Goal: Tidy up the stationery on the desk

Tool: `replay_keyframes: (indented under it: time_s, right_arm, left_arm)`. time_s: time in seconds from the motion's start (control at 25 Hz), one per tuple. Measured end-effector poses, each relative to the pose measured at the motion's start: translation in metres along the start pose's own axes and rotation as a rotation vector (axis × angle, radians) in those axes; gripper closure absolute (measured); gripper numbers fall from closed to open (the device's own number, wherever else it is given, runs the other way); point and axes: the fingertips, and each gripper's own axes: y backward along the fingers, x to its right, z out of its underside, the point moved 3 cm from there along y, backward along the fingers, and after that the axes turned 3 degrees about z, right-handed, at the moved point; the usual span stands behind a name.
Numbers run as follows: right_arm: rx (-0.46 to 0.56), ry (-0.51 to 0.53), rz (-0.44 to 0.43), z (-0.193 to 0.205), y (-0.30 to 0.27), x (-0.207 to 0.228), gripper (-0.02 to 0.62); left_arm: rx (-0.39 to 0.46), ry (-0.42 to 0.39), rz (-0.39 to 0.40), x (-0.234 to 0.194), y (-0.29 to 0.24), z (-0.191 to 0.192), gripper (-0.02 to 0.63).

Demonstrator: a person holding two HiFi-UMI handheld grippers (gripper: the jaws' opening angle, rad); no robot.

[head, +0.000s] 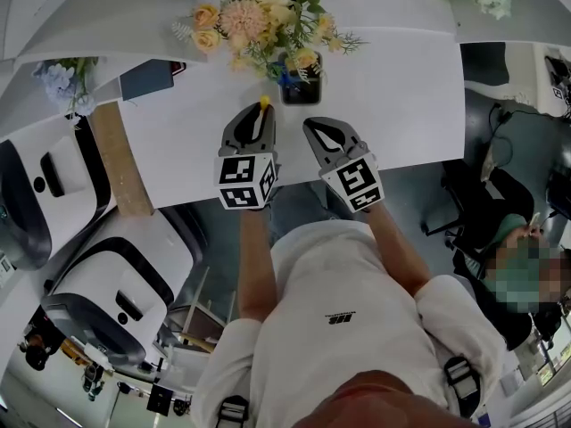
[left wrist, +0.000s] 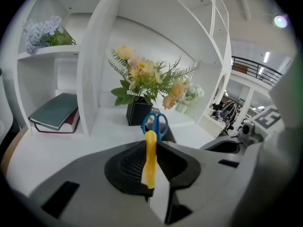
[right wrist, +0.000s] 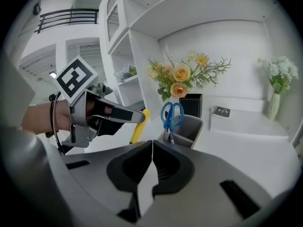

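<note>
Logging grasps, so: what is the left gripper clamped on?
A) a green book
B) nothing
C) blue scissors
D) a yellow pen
D: the left gripper has its jaws closed on the yellow pen, while the blue scissors stand beyond in a grey cup.

Straight ahead of the pen (left wrist: 150,157) in my left gripper (head: 264,107), the grey cup (right wrist: 188,126), its scissors (right wrist: 172,113) and the black flower pot (head: 301,90) block the way. Right of them I see open desk (head: 401,96); a shelf wall (left wrist: 90,79) closes the left.
</note>
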Motion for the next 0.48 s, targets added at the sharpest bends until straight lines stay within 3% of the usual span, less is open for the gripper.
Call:
replay_keyframes:
  time_s: [0.48]
  right_arm:
    - [0.016, 0.0, 0.016, -0.008, 0.004, 0.008, 0.598]
  left_arm:
    - [0.199, -0.022, 0.071, 0.025, 0.012, -0.07, 0.606]
